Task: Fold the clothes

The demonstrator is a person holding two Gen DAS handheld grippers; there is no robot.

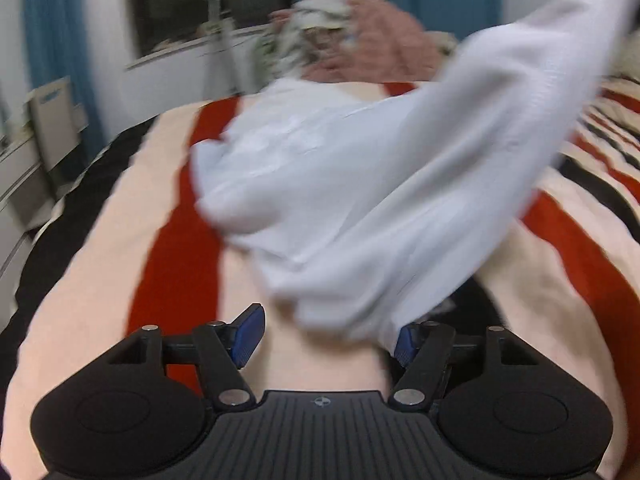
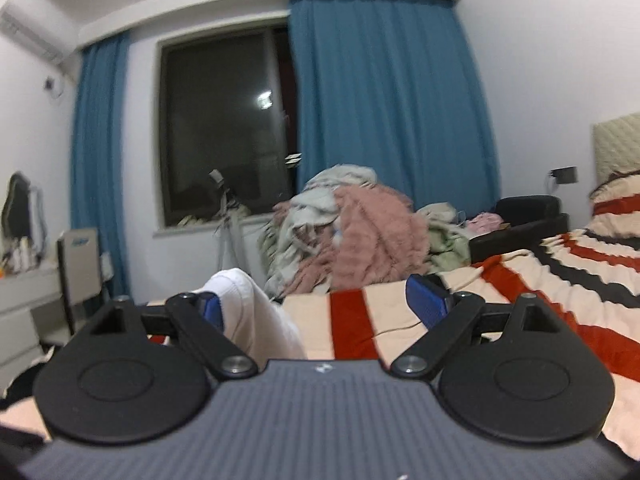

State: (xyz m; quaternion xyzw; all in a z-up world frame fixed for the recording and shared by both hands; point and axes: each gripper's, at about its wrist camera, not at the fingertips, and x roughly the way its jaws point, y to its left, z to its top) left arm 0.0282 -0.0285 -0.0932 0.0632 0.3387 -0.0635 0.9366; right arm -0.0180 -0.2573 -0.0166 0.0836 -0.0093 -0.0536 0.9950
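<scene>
A white garment (image 1: 360,184) is blurred in the left wrist view. It stretches from the upper right down across the striped bedspread (image 1: 120,240). Its lower edge hangs at the right finger of my left gripper (image 1: 326,340). The jaws stand apart, with bare bedspread showing between the blue pads. In the right wrist view a fold of the same white garment (image 2: 248,312) rests against the left finger of my right gripper (image 2: 320,304). Those jaws stand wide apart and the right pad touches nothing. This gripper points level over the bedspread (image 2: 520,300).
A heap of pink and grey clothes (image 2: 360,232) is piled at the bed's far edge, also in the left wrist view (image 1: 360,28). Behind it are a dark window (image 2: 224,128), blue curtains (image 2: 380,100) and a tripod (image 2: 226,220). A white dresser (image 2: 24,304) stands left, a black seat (image 2: 528,216) right.
</scene>
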